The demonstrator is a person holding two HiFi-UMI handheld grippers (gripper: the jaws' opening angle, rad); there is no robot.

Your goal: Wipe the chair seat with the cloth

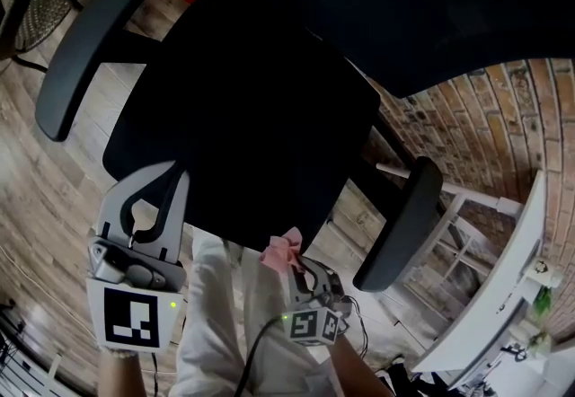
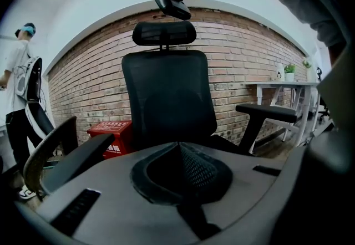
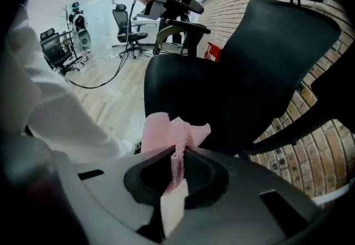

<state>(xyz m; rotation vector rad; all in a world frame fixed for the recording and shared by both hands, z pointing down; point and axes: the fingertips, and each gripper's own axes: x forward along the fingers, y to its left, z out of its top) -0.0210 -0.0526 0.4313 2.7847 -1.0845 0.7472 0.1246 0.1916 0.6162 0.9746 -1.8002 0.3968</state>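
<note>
cloth (image 3: pixel 169 133) in right gripper (image 3: pixel 176 152), pointing toward seat (image 3: pixel 194 94)

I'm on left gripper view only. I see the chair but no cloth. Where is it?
Observer: The pink cloth is clamped in the right gripper, with the jaws shut on it.
Operator: Is it on the seat?
Observer: Head view puts it right at the front edge of the seat. I can't tell whether it's touching.
Operator: Where's my left gripper relative to the seat?
Observer: The left gripper is at the seat's front corner, on the left side of the head view. The right gripper is further along the same front edge.
</note>
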